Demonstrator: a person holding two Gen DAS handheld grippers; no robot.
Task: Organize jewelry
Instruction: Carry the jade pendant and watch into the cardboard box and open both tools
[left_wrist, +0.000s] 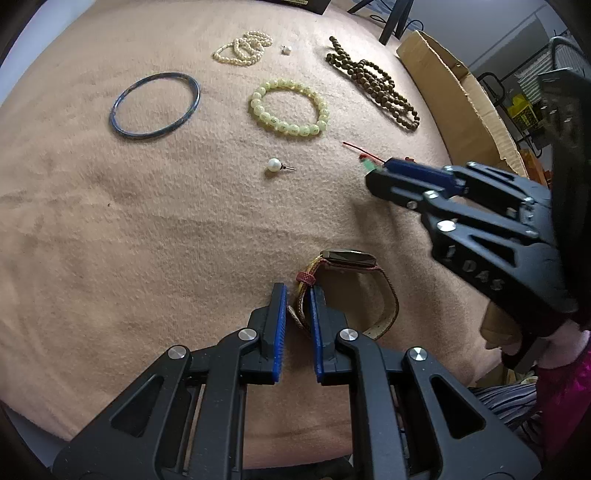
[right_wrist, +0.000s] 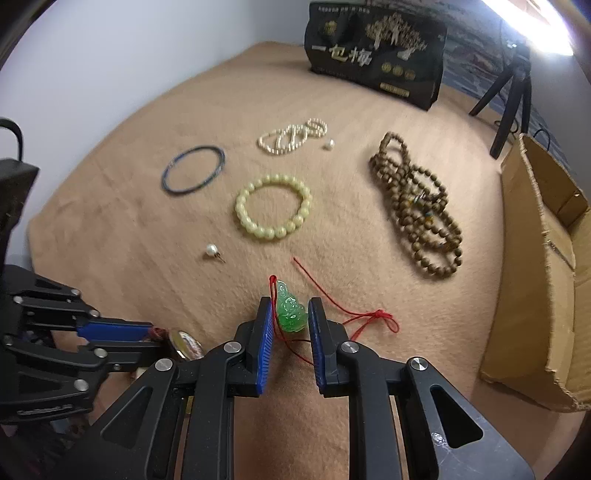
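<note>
On a tan cloth lie a dark blue bangle, a pale green bead bracelet, a pearl strand, brown wooden beads and two pearl studs. My left gripper has its jaws around the strap of a wristwatch, with a small gap on the left side. My right gripper straddles a green jade pendant on a red cord, jaws slightly apart from it. The right gripper also shows in the left wrist view.
A cardboard box stands at the right edge of the cloth. A black printed bag stands at the far edge, with a small tripod beside it. A white wall lies to the left.
</note>
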